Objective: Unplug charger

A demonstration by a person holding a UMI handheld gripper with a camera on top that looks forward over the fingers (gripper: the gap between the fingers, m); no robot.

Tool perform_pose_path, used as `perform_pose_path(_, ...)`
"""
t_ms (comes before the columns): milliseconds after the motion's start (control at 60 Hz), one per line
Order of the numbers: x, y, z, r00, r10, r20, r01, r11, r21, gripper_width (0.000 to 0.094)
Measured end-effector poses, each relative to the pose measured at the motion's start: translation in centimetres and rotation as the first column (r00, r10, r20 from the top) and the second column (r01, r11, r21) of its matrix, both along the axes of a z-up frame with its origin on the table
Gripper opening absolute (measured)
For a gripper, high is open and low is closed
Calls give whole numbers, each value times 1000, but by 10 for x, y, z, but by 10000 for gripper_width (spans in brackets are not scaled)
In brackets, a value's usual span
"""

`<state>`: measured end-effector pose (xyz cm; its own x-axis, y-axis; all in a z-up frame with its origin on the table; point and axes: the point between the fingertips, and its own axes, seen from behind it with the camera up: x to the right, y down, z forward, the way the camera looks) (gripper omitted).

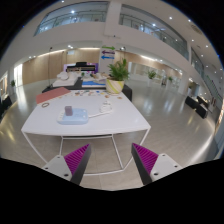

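Note:
A white table point(120, 125) stands ahead of my gripper point(112, 160), some way beyond the fingers. On it lies a light blue flat box-like thing point(73, 117) with a white cable point(98, 109) running to a small white charger-like piece point(107, 104). My fingers with magenta pads point(78, 157) are spread wide apart and hold nothing. They hang over the grey floor in front of the table's near edge.
A potted green plant point(118, 73) stands at the table's far right end. A pink flat item point(52, 96) and a dark item point(78, 93) lie on the far left. More tables and chairs stand behind in a large hall.

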<state>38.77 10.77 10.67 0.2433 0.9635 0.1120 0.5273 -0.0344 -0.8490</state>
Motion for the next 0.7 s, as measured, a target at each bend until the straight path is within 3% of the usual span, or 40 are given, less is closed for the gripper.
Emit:
perform_pose_path(233, -30, -87, -4, 989, 146, -21, -147, 988, -35, 849)
perform_pose_path(467, -65, -159, 0, 956, 279, -92, -287, 955, -80, 846)
perform_pose_path(700, -140, -165, -13, 957, 256, -140, -267, 961, -68, 844)
